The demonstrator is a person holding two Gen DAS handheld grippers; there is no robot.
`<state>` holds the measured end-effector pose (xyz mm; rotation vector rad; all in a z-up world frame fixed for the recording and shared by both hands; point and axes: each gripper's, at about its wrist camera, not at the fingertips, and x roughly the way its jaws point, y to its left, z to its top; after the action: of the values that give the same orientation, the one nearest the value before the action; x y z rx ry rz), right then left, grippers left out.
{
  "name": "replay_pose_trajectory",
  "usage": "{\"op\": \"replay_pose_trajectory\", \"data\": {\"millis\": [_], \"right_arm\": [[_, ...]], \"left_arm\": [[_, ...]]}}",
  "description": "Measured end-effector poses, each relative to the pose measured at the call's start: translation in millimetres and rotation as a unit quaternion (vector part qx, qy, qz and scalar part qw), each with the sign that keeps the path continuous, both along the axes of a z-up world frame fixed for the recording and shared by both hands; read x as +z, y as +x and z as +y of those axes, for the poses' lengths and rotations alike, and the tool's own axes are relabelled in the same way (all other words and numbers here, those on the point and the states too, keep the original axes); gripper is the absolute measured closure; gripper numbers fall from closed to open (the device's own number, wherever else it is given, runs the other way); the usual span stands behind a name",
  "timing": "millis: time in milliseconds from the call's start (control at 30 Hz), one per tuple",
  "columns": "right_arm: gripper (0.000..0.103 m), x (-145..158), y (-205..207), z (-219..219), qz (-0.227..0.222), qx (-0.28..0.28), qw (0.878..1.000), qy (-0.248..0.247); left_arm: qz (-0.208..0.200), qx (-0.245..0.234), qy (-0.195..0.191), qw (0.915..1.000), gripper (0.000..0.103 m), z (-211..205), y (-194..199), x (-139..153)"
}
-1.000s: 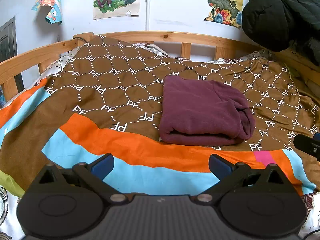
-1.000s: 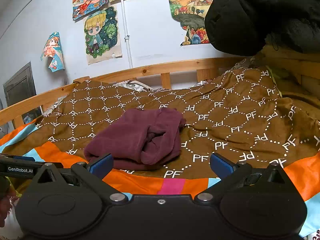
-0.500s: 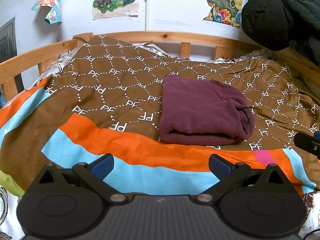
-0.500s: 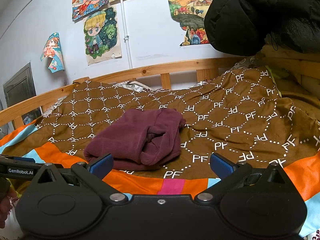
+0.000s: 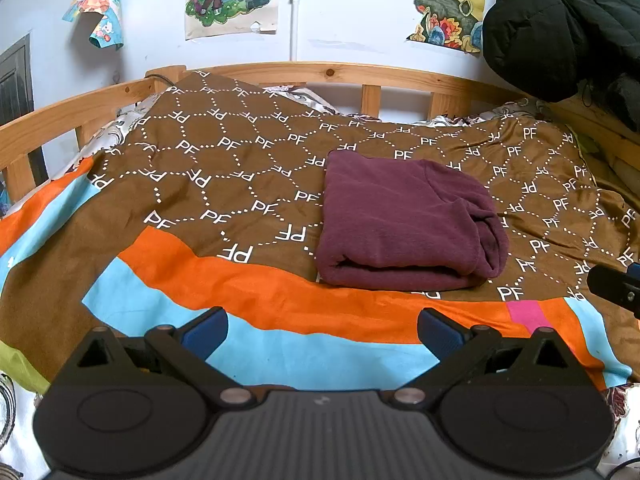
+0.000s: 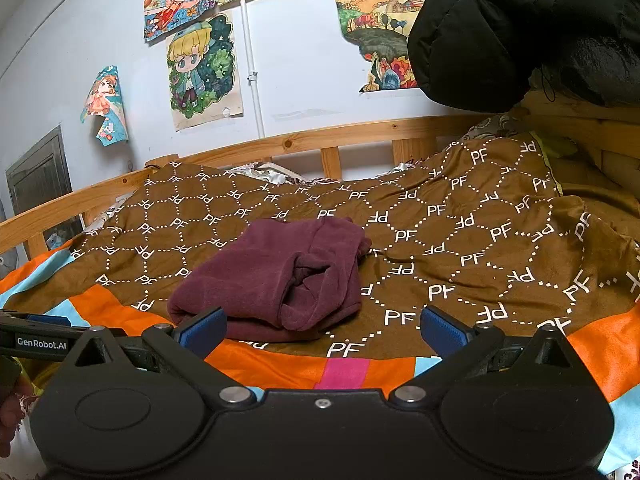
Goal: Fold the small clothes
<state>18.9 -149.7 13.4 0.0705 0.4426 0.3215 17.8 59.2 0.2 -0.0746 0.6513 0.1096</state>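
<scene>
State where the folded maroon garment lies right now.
The maroon garment lies folded on the brown patterned quilt, right of centre in the left wrist view, just beyond the orange stripe, ahead of both open tongs.

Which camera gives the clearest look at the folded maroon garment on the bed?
The left wrist view: the maroon garment lies unobstructed, its flat top and layered front edge visible. In the right wrist view, the garment sits lower and its near corner is hidden behind a blue fingertip.

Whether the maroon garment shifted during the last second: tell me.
No. The maroon garment keeps its place against the blanket's pink patch and orange band.
</scene>
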Motion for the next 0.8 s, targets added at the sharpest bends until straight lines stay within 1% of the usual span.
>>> {"op": "replay_pose_trajectory", "data": {"millis": [800], "right_arm": [[0.000,-0.2,0.0,0.0,0.000,0.000,1.000,0.001]], "left_arm": [[0.004,0.003,-0.003,1.0000,0.000,0.8,0.1,-0.7]]}}
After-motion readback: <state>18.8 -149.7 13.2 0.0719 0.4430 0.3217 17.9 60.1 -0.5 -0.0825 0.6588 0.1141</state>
